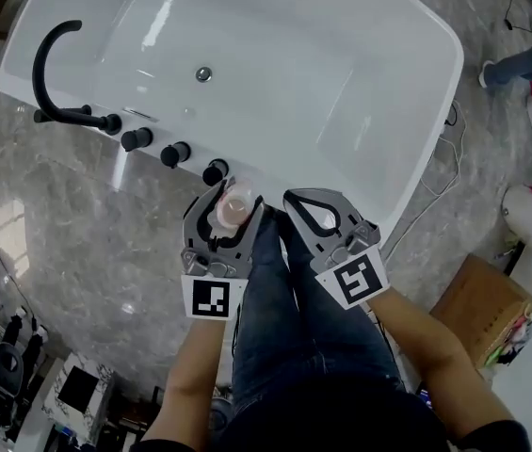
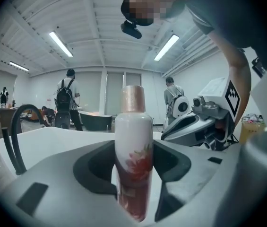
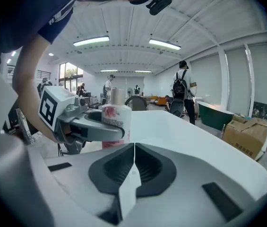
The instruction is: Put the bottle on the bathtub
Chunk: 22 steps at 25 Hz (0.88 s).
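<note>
Bottle (image 1: 235, 205) stands upright between the jaws of the left gripper (image 1: 235, 198), which clasp its white body with the red flower print; its rose-gold cap points up. It sits at the near rim of the white bathtub (image 1: 407, 158), just beside the last of the black knobs (image 1: 173, 153) that follow the curved black faucet (image 1: 49, 73). Whether its base touches the rim cannot be told. Close beside it, the right gripper (image 1: 296, 201) has its jaws pressed together with nothing between them. Grey marble floor (image 1: 77, 215) surrounds the tub.
</note>
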Available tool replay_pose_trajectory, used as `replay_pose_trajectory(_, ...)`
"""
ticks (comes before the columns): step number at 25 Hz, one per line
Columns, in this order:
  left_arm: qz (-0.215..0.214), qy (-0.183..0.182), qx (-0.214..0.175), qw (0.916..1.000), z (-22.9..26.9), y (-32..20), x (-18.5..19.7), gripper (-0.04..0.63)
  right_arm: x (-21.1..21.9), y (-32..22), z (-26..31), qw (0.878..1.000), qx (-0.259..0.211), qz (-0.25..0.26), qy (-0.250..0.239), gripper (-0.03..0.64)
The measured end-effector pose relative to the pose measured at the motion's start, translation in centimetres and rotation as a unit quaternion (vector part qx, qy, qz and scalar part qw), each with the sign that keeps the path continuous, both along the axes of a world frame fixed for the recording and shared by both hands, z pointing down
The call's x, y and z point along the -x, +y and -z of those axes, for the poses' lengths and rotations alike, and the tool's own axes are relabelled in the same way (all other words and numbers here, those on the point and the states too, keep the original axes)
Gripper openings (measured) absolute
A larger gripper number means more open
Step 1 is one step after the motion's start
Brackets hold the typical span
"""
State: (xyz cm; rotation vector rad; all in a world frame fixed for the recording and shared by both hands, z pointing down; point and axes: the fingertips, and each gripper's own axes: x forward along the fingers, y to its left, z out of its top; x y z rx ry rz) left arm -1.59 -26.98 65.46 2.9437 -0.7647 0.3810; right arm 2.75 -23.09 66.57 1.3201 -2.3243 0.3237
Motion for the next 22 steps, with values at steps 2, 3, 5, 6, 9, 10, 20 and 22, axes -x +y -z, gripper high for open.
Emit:
replay_pose_trajectory(2, -0.009, -0.016, 0.006, 0.9998, -2.1, 0.3, -0.3, 0.236, -0.2, 0.1, -1.3, 1.000, 0.008, -0.002, 0.004, 0.028)
replay_pose_trajectory(3, -0.014, -0.020, 0.006, 0.9997, -2.8, 0.5, -0.4, 0.236, -0.2, 0.2, -1.9, 1.000, 0.012, -0.003, 0.004, 0.028)
replay_pose_trajectory(5, -0.022, -0.020, 0.002, 0.9996, -3.9, 0.7, -0.6, 0.236, -0.2, 0.3, -2.9, 1.000, 0.016, -0.006, 0.005, 0.028)
replay_pose_trajectory(6, -0.025, -0.021, 0.001, 0.9995, -4.4, 0.8, -0.8, 0.236, -0.3, 0.3, -3.3, 1.000, 0.017, -0.009, 0.005, 0.028)
replay_pose_trajectory(9, -0.030, -0.030, 0.001, 0.9991, -6.4, 0.8, -1.1, 0.236, -0.5, 0.4, -4.5, 1.000, 0.025, -0.018, 0.005, 0.028)
replay_pose_trajectory(10, -0.032, -0.035, 0.001, 0.9989, -7.1, 0.8, -1.2, 0.236, -0.5, 0.5, -4.9, 0.999, 0.027, -0.020, 0.005, 0.028)
replay_pose_trajectory(20, -0.048, -0.053, -0.023, 0.9972, -8.8, 0.9, -1.4, 0.236, -0.5, 1.7, -5.8, 0.999, 0.034, -0.030, 0.004, 0.028)
replay_pose_trajectory(22, -0.054, -0.067, -0.025, 0.9960, -9.1, 1.2, -0.8, 0.236, -0.6, 2.0, -5.7, 0.999, 0.036, -0.031, 0.005, 0.028)
